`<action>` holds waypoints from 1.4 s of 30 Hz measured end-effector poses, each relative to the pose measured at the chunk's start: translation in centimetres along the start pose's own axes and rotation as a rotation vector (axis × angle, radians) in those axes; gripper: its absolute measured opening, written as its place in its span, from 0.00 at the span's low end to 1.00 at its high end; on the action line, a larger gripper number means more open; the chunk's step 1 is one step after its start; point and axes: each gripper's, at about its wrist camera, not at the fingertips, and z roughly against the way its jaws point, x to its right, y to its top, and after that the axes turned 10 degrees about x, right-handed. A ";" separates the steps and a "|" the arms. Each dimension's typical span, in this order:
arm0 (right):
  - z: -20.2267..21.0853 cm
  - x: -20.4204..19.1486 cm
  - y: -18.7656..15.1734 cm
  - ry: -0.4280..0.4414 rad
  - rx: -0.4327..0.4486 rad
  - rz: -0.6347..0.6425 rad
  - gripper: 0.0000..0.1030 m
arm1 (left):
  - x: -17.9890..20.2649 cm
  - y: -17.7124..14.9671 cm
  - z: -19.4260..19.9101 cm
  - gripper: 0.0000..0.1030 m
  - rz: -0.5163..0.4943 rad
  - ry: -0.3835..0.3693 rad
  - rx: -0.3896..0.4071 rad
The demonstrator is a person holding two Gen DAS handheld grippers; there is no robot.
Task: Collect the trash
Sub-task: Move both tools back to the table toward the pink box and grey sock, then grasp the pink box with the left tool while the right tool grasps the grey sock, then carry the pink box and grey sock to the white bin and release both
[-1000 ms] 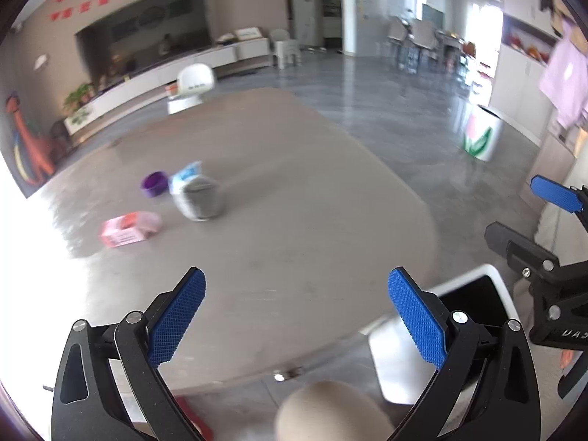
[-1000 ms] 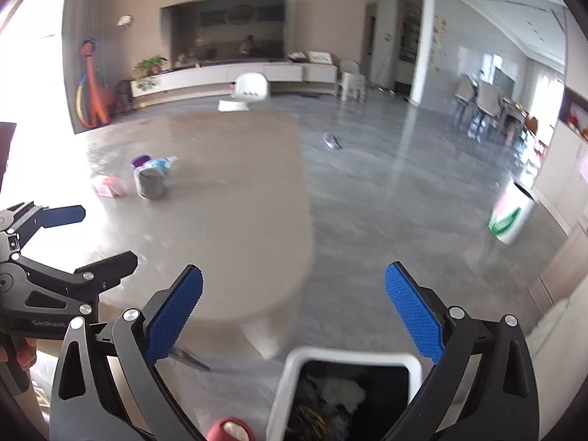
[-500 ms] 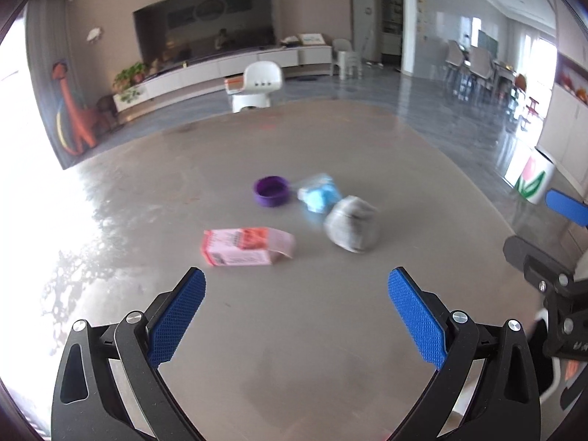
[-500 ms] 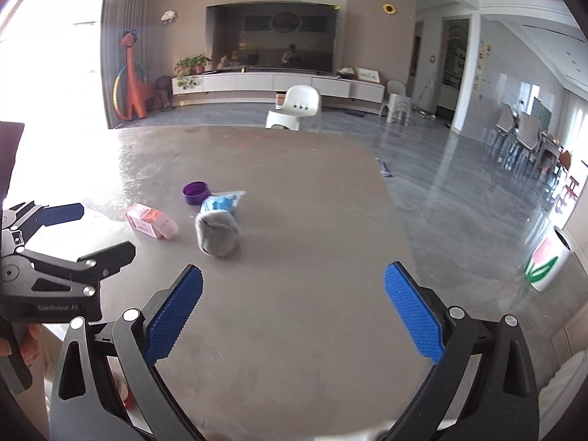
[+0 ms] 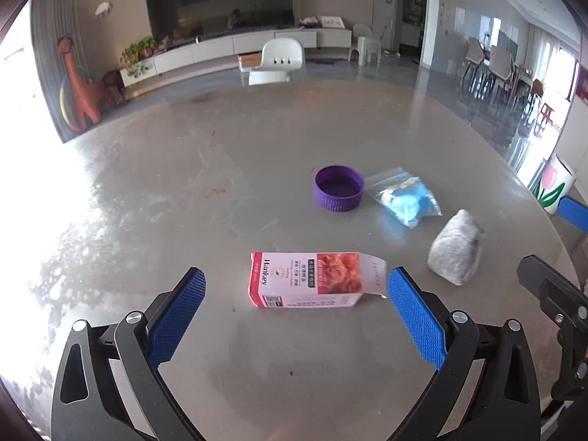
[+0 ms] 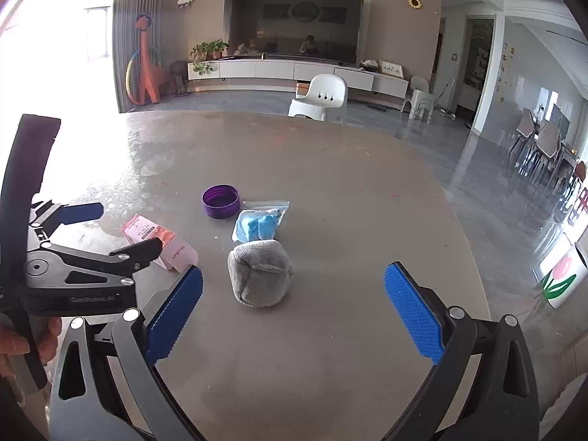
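Grey and glossy, the round table (image 5: 257, 169) carries four bits of rubbish, with a white chair (image 5: 280, 59) beyond its far edge and a long white cabinet (image 6: 279, 71) against the back wall.

Furthest left is the left gripper (image 5: 296, 318), its blue-padded jaws spread wide and holding nothing. A pink carton (image 5: 312, 279) lies flat on its side just ahead of this gripper, between the lines of its two fingers and closer to the right pad, with its opened flap pointing toward that pad; carton and pads do not touch. Further ahead of the left gripper and a little right sits a purple cap (image 5: 339, 188), open side up. Just right of the cap lies a clear bag with blue contents (image 5: 404, 200), its corner almost at the cap's rim.

Right of the carton, a grey crumpled wad (image 6: 260, 273) rests on the table directly ahead of the right gripper (image 6: 294, 314), nearer its left pad than its right, with the bag just behind it. The right gripper's jaws are likewise wide apart and empty. Off the table's right edge, on the floor, stands a white bin with a tulip picture (image 6: 562, 277).
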 end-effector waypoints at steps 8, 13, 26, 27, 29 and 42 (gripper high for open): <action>-1.3 -0.2 0.1 0.008 -0.006 0.005 0.96 | -0.3 0.0 -3.4 0.95 0.007 -0.063 -0.083; -1.0 0.3 -0.6 0.008 -0.020 -0.006 0.96 | 0.1 -0.2 -3.5 0.68 -0.017 -0.095 -0.074; -3.8 -0.2 -1.6 0.032 -0.132 -0.002 0.87 | -1.0 0.7 -0.7 0.67 -0.009 -0.078 0.037; -4.0 -0.3 -1.6 0.039 -0.140 -0.003 0.85 | -0.9 0.7 -0.7 0.67 -0.012 -0.076 0.036; -4.5 -0.5 -1.7 0.048 -0.159 -0.002 0.73 | -1.0 0.7 -0.5 0.67 -0.008 -0.079 0.037; -1.1 -0.7 -0.8 0.100 -0.152 -0.027 0.28 | -0.1 -0.2 1.9 0.67 -0.009 -0.074 0.065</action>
